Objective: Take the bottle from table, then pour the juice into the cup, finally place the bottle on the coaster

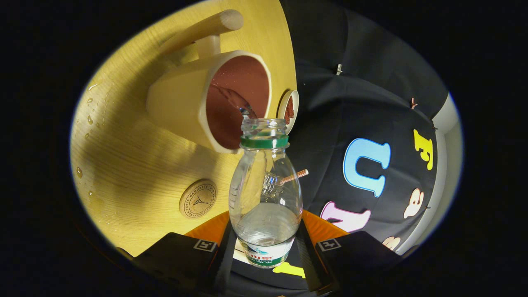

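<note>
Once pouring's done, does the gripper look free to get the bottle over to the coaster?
Probably yes. The gripper is shut on the bottle, the coaster lies bare beside the cup, nothing between.

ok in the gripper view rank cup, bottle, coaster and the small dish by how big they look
1. cup
2. bottle, held between the fingers; close to the camera, so its rank against the cup is unsure
3. coaster
4. small dish, partly hidden beyond the cup
</note>
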